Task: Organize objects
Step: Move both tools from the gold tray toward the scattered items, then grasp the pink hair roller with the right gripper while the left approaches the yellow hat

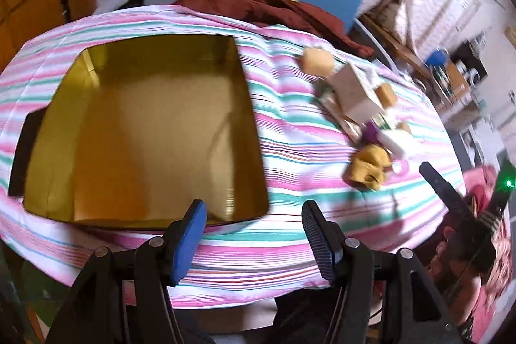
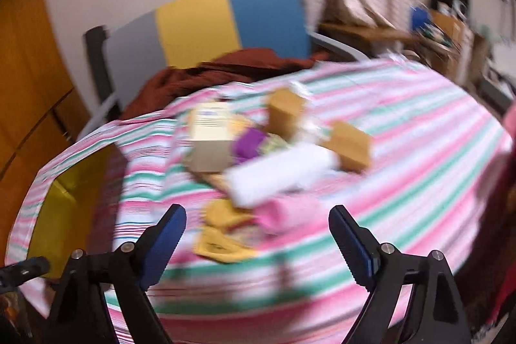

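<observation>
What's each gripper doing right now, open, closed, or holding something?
Left gripper: open, holding nothing.
Right gripper: open, holding nothing.

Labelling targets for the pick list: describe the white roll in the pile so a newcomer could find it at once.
On the striped tablecloth, right of the open yellow box, lies a pile of small things. The white roll lies on its side near the front, just behind the pink roll. It is the only white cylinder there; its neighbours are tan blocks and a cream carton.
</observation>
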Tool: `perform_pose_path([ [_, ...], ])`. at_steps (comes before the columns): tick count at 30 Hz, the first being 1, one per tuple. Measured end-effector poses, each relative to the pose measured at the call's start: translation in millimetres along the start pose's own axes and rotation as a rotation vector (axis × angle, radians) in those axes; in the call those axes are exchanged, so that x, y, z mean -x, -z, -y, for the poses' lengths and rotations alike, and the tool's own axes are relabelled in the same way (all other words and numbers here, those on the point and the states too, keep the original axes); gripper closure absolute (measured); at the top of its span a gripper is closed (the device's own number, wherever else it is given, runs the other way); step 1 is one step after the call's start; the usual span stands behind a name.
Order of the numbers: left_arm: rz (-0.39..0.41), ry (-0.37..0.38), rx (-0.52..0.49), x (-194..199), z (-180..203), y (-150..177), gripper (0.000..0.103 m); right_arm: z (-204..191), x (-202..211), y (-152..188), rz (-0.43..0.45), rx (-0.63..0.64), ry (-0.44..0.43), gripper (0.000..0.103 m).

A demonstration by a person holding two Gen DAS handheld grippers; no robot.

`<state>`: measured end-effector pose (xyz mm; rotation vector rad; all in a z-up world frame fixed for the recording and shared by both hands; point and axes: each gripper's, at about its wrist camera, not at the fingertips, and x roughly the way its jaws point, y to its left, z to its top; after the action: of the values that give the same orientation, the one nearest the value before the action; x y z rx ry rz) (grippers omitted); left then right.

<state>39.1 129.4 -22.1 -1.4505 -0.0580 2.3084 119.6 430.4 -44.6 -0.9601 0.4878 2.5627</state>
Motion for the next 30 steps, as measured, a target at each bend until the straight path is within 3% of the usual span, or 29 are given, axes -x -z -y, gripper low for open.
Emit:
perform_pose_path([
  [4,-0.006,-0.015,-0.130,-10,37,1,0.041,29,-13,-4,-0.026,-0.010,-0.060,0.012],
  [8,-0.018,0.031,-0.181,-15,53,2,0.041,42,-41,-9,-0.073,-0.018,-0.165,0.012],
  [13,-0.022,0.033,-0.245,-22,69,6,0.040,49,-73,-9,-0.123,-0.074,-0.224,0.012],
  [19,-0.028,0.082,-0.239,-30,78,6,0.040,48,-90,-5,-0.149,-0.082,-0.276,0.015],
  [22,-0.040,0.107,-0.240,-36,84,6,0.040,43,-92,-3,-0.150,-0.049,-0.314,0.033],
  [27,-0.045,0.146,-0.255,-45,98,4,0.039,48,-79,0,-0.130,-0.063,-0.323,0.033],
  [29,-0.048,0.173,-0.247,-50,104,3,0.036,54,-72,2,-0.119,-0.076,-0.307,0.033],
  [30,-0.048,0.186,-0.242,-53,106,2,0.030,59,-67,3,-0.116,-0.076,-0.283,0.033],
])
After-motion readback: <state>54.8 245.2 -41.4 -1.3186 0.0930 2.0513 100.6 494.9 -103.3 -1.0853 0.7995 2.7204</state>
